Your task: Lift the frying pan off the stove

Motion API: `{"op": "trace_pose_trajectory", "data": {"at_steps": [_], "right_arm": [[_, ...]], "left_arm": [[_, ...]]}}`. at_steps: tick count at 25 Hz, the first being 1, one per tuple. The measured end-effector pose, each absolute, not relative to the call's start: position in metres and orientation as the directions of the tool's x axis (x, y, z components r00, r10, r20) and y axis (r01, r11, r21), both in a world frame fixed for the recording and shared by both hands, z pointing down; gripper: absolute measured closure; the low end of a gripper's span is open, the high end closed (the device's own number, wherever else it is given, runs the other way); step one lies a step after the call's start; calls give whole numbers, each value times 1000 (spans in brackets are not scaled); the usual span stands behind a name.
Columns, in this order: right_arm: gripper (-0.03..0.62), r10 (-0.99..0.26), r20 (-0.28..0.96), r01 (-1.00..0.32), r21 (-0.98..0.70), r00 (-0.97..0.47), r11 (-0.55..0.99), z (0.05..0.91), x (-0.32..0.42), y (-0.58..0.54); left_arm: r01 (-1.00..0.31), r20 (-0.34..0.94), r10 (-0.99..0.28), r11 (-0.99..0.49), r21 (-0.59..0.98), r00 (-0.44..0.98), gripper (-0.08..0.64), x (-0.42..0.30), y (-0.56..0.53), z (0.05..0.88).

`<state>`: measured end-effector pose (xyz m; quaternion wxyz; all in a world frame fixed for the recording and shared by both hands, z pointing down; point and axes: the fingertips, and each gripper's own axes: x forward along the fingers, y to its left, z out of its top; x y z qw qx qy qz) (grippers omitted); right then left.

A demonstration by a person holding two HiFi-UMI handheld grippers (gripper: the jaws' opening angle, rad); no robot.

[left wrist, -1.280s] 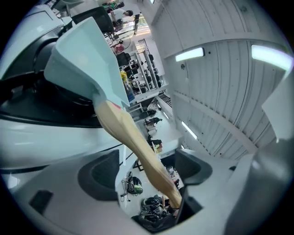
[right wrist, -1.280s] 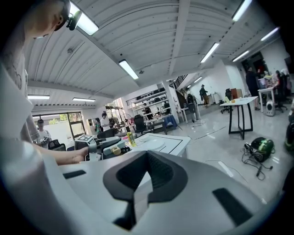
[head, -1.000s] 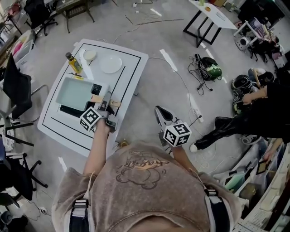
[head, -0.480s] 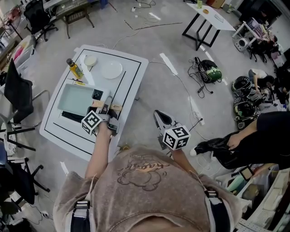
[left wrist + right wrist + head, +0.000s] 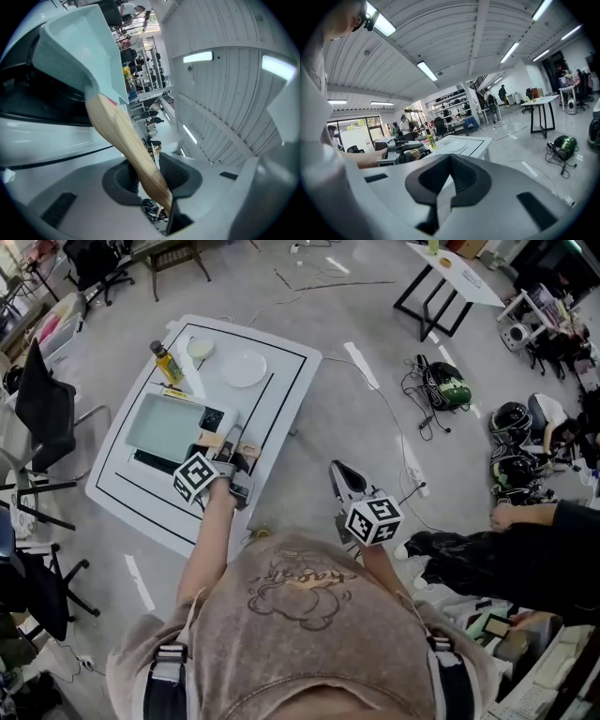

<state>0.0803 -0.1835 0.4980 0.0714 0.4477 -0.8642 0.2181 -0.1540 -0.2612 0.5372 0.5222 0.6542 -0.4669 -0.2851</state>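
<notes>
Nearest the body, the right gripper (image 5: 342, 479) is hanging idle over the floor, its jaws pressing together on nothing. Ahead and to the left, the left gripper (image 5: 228, 442) is reaching over the table (image 5: 281, 381). Its jaws have just been closing and are clamping narrow on the wooden handle (image 5: 126, 140), toward its free end. Beyond it the pan (image 5: 167, 426), square and pale green, is sitting flat on the black stove (image 5: 145, 463). Farther back, a bottle (image 5: 164, 362) and a plate (image 5: 244, 368) are standing well apart from it. The pan is looking rigid and fairly heavy, so it is probably going to tip nose-down from so far out. The smooth, tapering handle may slip, and a hold nearer the body would likely be steadier.
</notes>
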Motion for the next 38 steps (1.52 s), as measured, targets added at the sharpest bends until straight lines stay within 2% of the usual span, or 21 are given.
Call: {"op": "trace_pose_trajectory", "data": {"at_steps": [6, 16, 20, 38], "right_arm": [[594, -730, 322, -795, -317, -603, 517, 499, 76, -179], [594, -739, 316, -800, -315, -596, 511, 502, 79, -177], [594, -760, 315, -817, -315, -569, 482, 501, 91, -172], [594, -884, 305, -915, -309, -354, 260, 494, 173, -130]], "left_arm": [[-329, 125, -896, -25, 944, 426, 445, -154, -250, 534], [-323, 66, -840, -134, 937, 539, 442, -126, -235, 505], [-255, -4, -797, -199, 946, 605, 443, -98, -228, 487], [-68, -70, -511, -247, 967, 857, 442, 33, -189, 471]]}}
